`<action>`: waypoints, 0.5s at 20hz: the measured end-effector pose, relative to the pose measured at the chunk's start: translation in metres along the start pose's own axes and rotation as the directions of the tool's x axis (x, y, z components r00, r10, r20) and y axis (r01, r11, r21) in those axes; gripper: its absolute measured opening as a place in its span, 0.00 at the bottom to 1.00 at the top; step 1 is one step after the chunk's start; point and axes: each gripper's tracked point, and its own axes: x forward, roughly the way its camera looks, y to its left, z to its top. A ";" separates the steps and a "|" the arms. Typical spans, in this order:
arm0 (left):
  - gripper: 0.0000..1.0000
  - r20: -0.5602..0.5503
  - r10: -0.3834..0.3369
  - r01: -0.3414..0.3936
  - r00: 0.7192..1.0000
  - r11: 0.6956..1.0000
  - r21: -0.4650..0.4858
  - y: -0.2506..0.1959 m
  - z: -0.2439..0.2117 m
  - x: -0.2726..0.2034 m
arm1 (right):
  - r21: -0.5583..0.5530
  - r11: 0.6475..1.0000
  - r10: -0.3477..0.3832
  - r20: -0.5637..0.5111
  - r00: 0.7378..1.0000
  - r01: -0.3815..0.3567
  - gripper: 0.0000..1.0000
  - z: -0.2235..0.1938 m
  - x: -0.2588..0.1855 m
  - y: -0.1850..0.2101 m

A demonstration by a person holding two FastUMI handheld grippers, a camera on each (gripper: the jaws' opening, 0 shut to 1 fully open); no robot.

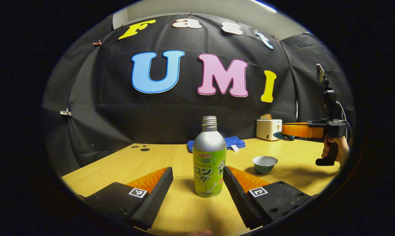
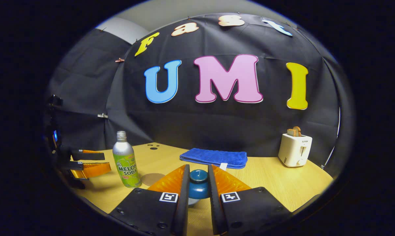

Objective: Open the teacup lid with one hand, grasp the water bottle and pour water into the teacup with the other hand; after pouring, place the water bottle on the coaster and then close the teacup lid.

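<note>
Left gripper view: the left gripper (image 1: 197,183) stands spread wide on either side of the upright green-and-silver aluminium water bottle (image 1: 209,159), touching neither side, on the pale wooden table (image 1: 171,203). The uncovered grey-green ceramic teacup (image 1: 264,164) sits beyond. Right gripper (image 2: 197,183) fingers clamp the round blue teacup lid (image 2: 198,183), near a round brown coaster (image 2: 152,179).

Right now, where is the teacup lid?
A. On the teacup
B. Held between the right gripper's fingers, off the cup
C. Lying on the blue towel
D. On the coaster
B: the right gripper is shut on the lid, and the teacup sits open on the table.
</note>
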 end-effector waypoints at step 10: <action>0.96 -0.004 -0.005 0.005 1.000 0.999 0.039 -0.018 0.000 0.039 | 0.064 0.998 -0.026 -0.019 0.999 0.028 0.33 -0.029 -0.026 -0.027</action>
